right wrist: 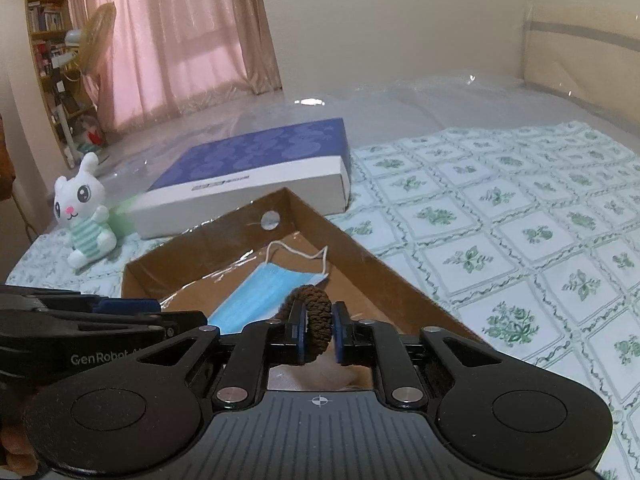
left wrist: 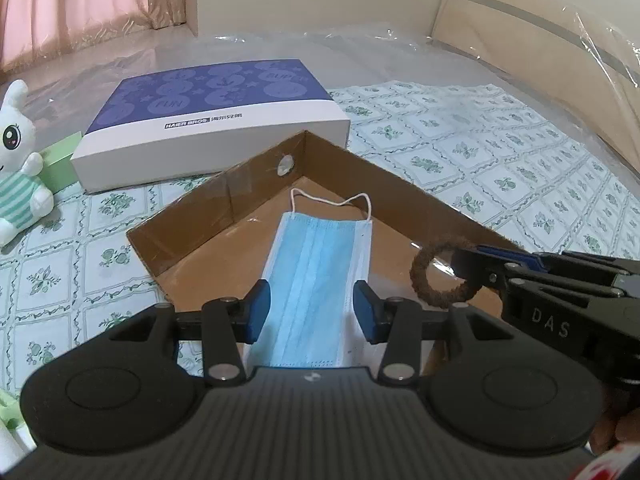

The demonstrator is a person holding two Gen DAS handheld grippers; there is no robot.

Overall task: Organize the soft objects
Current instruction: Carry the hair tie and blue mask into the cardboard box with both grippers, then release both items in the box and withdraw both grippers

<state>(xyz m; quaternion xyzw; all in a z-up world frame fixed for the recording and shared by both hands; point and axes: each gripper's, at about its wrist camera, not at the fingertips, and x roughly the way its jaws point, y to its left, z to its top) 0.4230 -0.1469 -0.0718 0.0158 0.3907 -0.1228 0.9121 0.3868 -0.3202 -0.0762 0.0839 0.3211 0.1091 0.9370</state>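
Observation:
A blue face mask [left wrist: 318,276] lies flat in a shallow brown cardboard tray [left wrist: 256,196]; it also shows in the right wrist view [right wrist: 264,292], inside the same tray [right wrist: 360,252]. My left gripper [left wrist: 313,311] is open just above the mask's near end, one finger on each side. My right gripper [right wrist: 318,332] is shut on a brown hair tie [right wrist: 316,320] and holds it over the tray's near right part. In the left wrist view the hair tie [left wrist: 436,276] hangs from the right gripper's tip [left wrist: 472,268]. A white plush rabbit [left wrist: 18,172] sits left of the tray, also in the right wrist view [right wrist: 86,216].
A blue-and-white flat box [left wrist: 212,120] lies behind the tray on a green floral sheet [left wrist: 500,148] over a plastic-covered bed. A green box [left wrist: 60,160] stands behind the rabbit. A headboard [left wrist: 540,48] is at the right; pink curtains [right wrist: 168,40] hang at the back left.

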